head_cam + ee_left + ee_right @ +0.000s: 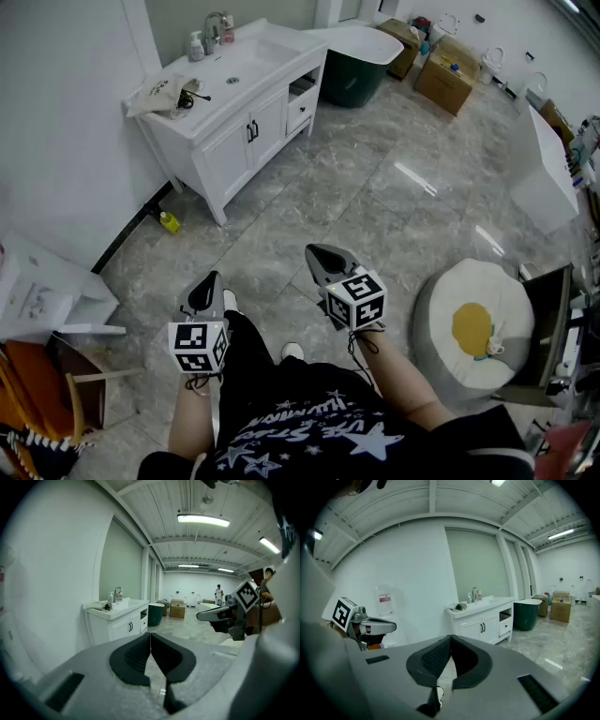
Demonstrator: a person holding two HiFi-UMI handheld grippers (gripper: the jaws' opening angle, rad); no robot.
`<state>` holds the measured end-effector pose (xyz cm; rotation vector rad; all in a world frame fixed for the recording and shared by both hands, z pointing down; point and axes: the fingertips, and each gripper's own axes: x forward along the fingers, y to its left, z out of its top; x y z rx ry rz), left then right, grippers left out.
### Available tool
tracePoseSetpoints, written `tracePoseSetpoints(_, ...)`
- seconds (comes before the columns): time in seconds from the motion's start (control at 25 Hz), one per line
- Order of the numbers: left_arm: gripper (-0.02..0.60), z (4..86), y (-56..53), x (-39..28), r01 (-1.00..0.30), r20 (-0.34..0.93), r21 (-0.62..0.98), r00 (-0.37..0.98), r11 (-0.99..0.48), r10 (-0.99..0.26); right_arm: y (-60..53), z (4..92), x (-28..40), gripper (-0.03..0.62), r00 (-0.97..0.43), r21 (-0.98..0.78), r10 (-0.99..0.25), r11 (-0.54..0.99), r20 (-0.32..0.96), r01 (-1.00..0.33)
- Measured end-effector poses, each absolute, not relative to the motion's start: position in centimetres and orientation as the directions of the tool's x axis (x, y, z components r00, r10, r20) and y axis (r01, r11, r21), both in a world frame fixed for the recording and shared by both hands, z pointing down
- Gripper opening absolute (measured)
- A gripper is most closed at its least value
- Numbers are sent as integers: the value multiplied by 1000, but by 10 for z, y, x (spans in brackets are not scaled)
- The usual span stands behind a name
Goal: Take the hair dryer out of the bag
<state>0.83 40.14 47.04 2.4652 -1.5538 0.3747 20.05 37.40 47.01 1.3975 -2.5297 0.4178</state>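
A cream cloth bag point(159, 93) lies on the left end of a white vanity point(244, 117), with a black item and cord point(192, 97) at its mouth; I cannot tell whether that is the hair dryer. The bag also shows far ahead in the left gripper view point(98, 605) and the right gripper view point(457, 607). My left gripper point(210, 279) and right gripper point(315, 252) hang over the marble floor, well short of the vanity. Both are shut with nothing between the jaws, as their own views show: left gripper point(150, 635), right gripper point(451, 637).
A dark green tub point(356, 66) stands right of the vanity, with cardboard boxes point(448, 75) beyond. An egg-patterned floor cushion point(478, 323) lies at the right. A yellow bottle point(169, 221) stands by the wall, and a wooden chair point(66, 384) at the lower left.
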Motion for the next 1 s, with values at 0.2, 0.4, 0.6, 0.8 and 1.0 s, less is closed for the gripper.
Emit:
tracePoseSetpoints(0.2, 21, 471, 411, 0, -912, 320, 43, 400, -408, -859, 381, 465, 187, 3, -540, -120, -777, 533, 324, -838)
tracePoseSetpoints(0.4, 21, 473, 414, 0, -917, 324, 42, 389, -398, -862, 380, 465, 184, 3, -550, -112, -770, 546, 324, -830)
tracePoseSetpoints(0.6, 21, 471, 408, 0, -919, 325, 37, 382, -392, -865, 371, 466, 183, 3, -556, -120, -766, 549, 323, -827)
tracePoseSetpoints(0.8, 21, 467, 392, -6, -924, 321, 13, 367, -383, -873, 351, 466, 175, 3, -565, -154, -768, 546, 302, -824)
tracePoseSetpoints(1.0, 27, 457, 366, -20, -933, 284, 4, 346, -360, -894, 324, 457, 165, 5, -575, -190, -775, 543, 262, -818)
